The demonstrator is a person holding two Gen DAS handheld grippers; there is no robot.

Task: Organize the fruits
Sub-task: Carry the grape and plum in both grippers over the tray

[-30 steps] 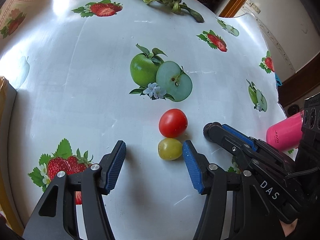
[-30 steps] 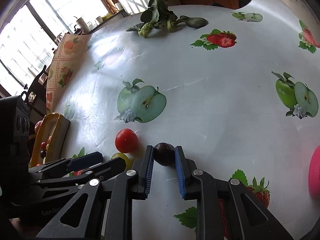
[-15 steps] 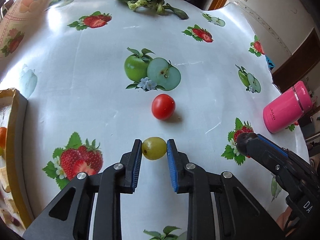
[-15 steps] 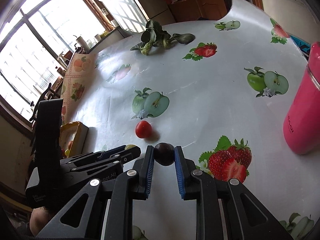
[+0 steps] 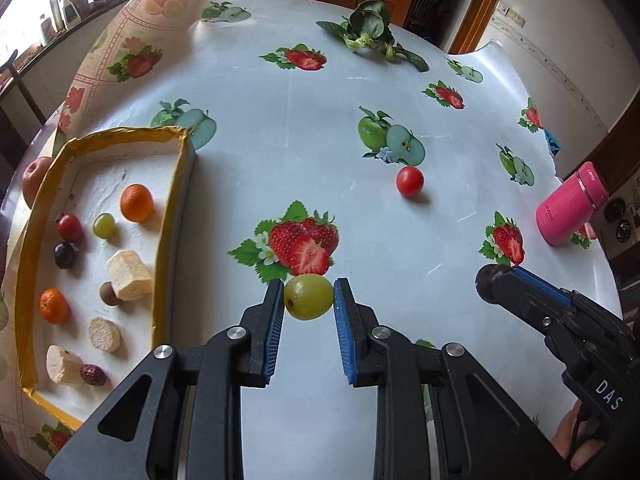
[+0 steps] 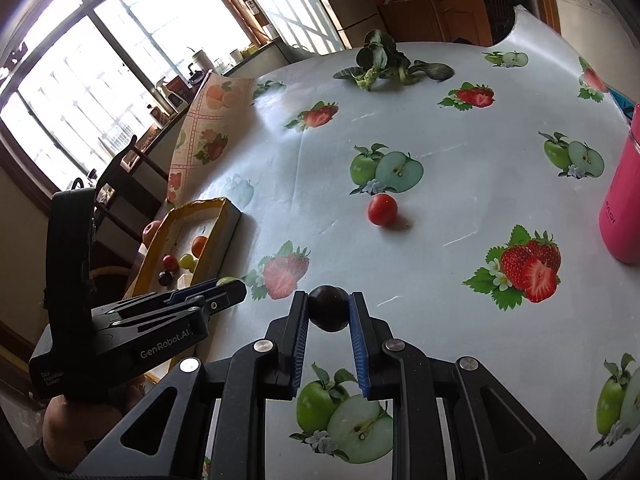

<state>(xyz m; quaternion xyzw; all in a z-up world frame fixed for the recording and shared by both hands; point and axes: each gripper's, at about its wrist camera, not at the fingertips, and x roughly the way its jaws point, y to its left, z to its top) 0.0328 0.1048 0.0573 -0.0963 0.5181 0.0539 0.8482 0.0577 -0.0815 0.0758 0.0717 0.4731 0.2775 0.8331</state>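
My left gripper [image 5: 308,299] is shut on a green grape [image 5: 309,297] and holds it above the table, right of the yellow-rimmed tray [image 5: 176,216]. My right gripper [image 6: 329,309] is shut on a dark plum [image 6: 329,308], also lifted off the table. A red cherry tomato [image 5: 409,181] lies on the tablecloth further ahead; it also shows in the right wrist view [image 6: 382,209]. The tray holds small oranges [image 5: 137,202], a green grape [image 5: 104,225], dark and red fruits and pale food pieces.
A pink flask [image 5: 570,210] stands at the table's right edge. Leafy greens [image 5: 370,32] lie at the far side. A reddish apple [image 5: 34,176] sits outside the tray's left wall. The tablecloth has fruit prints. Windows and a chair are beyond the left edge.
The left gripper closed on the green grape, lifted it and carried it back and left toward the tray. The right gripper lifted the dark plum and drew back too.
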